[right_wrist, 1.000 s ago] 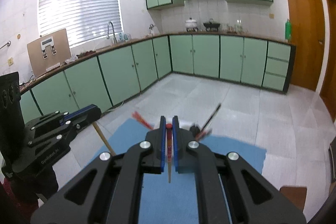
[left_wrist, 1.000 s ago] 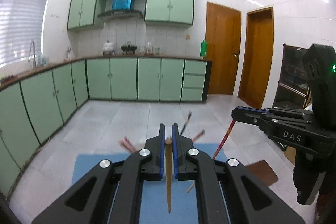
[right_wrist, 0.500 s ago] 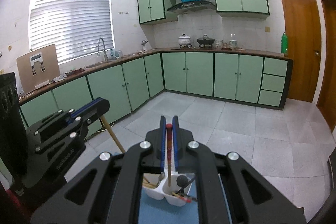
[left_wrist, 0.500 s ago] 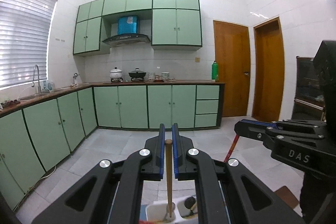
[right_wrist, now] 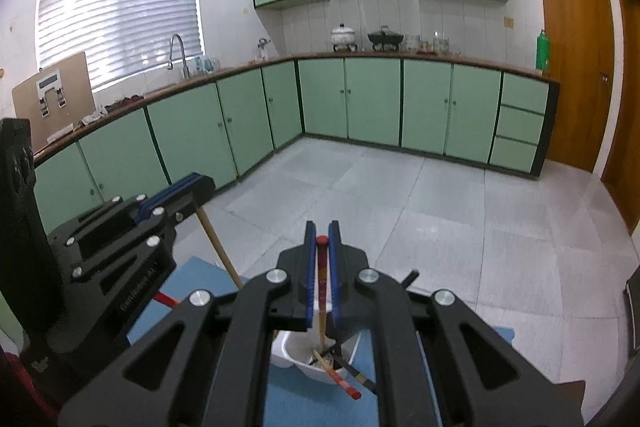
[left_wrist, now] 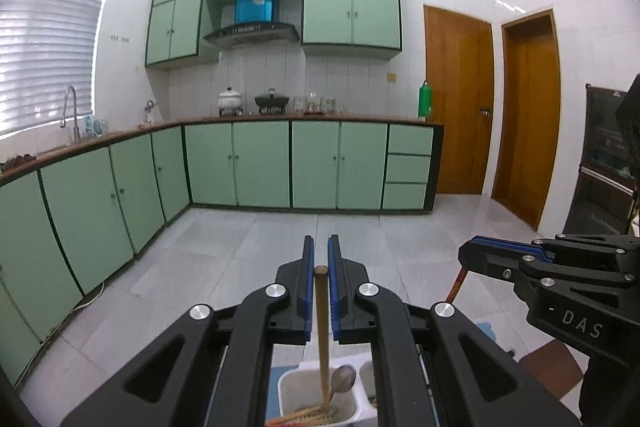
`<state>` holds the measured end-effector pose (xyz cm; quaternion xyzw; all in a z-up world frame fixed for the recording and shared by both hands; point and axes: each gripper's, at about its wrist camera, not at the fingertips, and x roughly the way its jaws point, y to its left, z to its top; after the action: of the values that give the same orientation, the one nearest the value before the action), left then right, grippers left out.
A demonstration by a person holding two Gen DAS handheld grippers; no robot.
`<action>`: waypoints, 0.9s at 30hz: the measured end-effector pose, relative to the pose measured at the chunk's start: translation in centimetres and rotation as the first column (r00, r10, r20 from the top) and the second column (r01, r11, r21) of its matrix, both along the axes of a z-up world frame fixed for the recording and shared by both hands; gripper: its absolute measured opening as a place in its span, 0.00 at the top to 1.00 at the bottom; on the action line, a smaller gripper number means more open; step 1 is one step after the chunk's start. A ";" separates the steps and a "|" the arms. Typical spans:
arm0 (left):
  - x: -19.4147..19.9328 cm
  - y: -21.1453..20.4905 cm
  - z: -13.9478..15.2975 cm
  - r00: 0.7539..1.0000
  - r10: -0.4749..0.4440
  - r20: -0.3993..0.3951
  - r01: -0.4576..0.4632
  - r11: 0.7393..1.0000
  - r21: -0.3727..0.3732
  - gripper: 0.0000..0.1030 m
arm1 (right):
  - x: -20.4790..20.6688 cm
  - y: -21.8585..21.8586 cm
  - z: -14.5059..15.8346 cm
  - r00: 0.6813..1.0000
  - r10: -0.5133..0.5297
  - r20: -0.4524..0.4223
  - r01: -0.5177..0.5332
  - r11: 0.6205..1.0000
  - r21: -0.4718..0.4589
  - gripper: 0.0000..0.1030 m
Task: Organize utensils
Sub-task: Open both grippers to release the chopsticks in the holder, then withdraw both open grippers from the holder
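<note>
Left gripper: clamped on a plain wooden chopstick, which hangs down between the blue pads.
Right gripper: clamped on a red-topped chopstick, also hanging near upright.
Change, left view: a second ago only blue mat and scattered sticks lay beneath the jaws; now the white holder sits directly under them, the wooden stick's lower end inside its left compartment.
Change, right view: the holder has come in beneath the claw as well; the red-topped stick's lower end reaches into the compartment below, among the utensils there.
Already in holder: a metal spoon just right of the wooden stick; wooden pieces lie at the bottom. A red-tipped stick leans out over the near rim.
Still loose: one red stick on the blue mat, left of the right claw.
Reading: carry looks finished; both sticks seem lined up for release.
Risk: a tilted release could tip a stick over the rim.
</note>
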<state>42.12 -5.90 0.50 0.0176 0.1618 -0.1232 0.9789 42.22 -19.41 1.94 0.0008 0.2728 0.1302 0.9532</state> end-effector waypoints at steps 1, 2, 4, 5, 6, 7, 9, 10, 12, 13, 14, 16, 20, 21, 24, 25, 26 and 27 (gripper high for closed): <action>0.1 0.1 -0.4 1.000 -0.001 -0.010 0.001 1.000 0.002 0.93 | 0.2 0.0 -0.5 1.000 0.001 -0.012 -0.001 1.000 0.003 0.95; 0.2 0.1 -0.7 1.000 0.001 -0.022 -0.001 1.000 0.006 0.93 | 0.1 0.2 -0.8 1.000 0.000 -0.019 0.000 1.000 0.005 0.95; 0.6 0.2 -1.1 0.999 0.006 -0.040 -0.006 1.000 0.007 0.93 | 0.2 0.3 -1.6 0.999 0.001 -0.042 -0.001 1.000 0.007 0.95; 0.8 0.4 -1.3 0.999 0.010 -0.052 -0.010 1.000 0.003 0.93 | 0.2 0.3 -1.9 0.999 0.000 -0.050 0.000 1.000 0.008 0.94; 0.8 0.5 -1.4 0.998 0.012 -0.059 -0.012 1.000 -0.003 0.93 | 0.2 0.3 -2.2 0.998 0.001 -0.062 0.000 1.000 0.010 0.94; 0.8 0.7 -1.3 0.998 0.007 -0.069 -0.008 1.000 -0.014 0.92 | 0.1 0.3 -2.3 0.998 -0.001 -0.067 0.002 1.000 0.011 0.93; 0.6 1.1 -1.0 0.997 0.005 -0.071 -0.006 1.000 -0.022 0.87 | -0.4 -0.1 -2.3 0.997 -0.021 -0.068 0.022 1.000 0.014 0.88; 0.2 1.4 -0.8 0.998 0.006 -0.065 -0.007 1.000 -0.024 0.85 | -0.8 -0.4 -2.1 0.998 -0.033 -0.062 0.034 0.999 0.017 0.82; -0.6 2.0 -0.1 0.998 0.016 -0.055 -0.017 0.999 -0.030 0.75 | -1.7 -1.0 -1.6 0.997 -0.057 -0.050 0.059 0.998 0.028 0.74; -1.1 2.3 0.1 0.998 0.017 -0.053 -0.019 0.999 -0.039 0.72 | -2.2 -1.4 -1.4 0.997 -0.069 -0.044 0.070 0.997 0.030 0.71; -1.6 2.6 0.2 0.998 0.019 -0.052 -0.021 0.999 -0.044 0.69 | -2.7 -1.8 -1.2 0.996 -0.082 -0.036 0.083 0.996 0.032 0.65; -3.0 3.3 0.7 0.998 0.036 -0.046 -0.038 0.998 -0.052 0.62 | -4.0 -2.6 -0.8 0.993 -0.115 -0.022 0.115 0.993 0.039 0.54; -6.3 4.3 0.9 0.998 0.049 -0.035 -0.051 0.997 -0.057 0.45 | -7.3 -4.0 -0.7 0.986 -0.167 0.001 0.167 0.985 0.034 0.34; -7.4 4.6 0.8 0.998 0.055 -0.036 -0.057 0.997 -0.055 0.41 | -8.3 -4.3 -0.8 0.984 -0.179 0.007 0.179 0.983 0.034 0.32; -10.1 5.1 0.0 0.997 0.056 -0.056 -0.059 0.997 -0.053 0.36 | -11.1 -4.8 -1.3 0.980 -0.198 0.013 0.197 0.980 0.029 0.23; -11.1 5.3 -0.4 0.996 0.065 -0.064 -0.068 0.996 -0.049 0.34 | -11.9 -4.9 -1.5 0.979 -0.202 0.011 0.202 0.979 0.032 0.20; -12.1 5.4 -0.8 0.995 0.068 -0.072 -0.072 0.996 -0.045 0.30 | -12.9 -4.9 -1.8 0.979 -0.202 0.010 0.202 0.979 0.034 0.19; -12.7 5.4 -1.0 0.995 0.068 -0.079 -0.071 0.997 -0.042 0.28 | -14.0 -4.9 -2.1 0.980 -0.201 0.012 0.200 0.979 0.033 0.18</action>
<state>29.40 -0.47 -0.54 -0.0148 0.1975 -0.0932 0.9758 28.19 -24.30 -0.19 0.0422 0.2621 0.0378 0.9634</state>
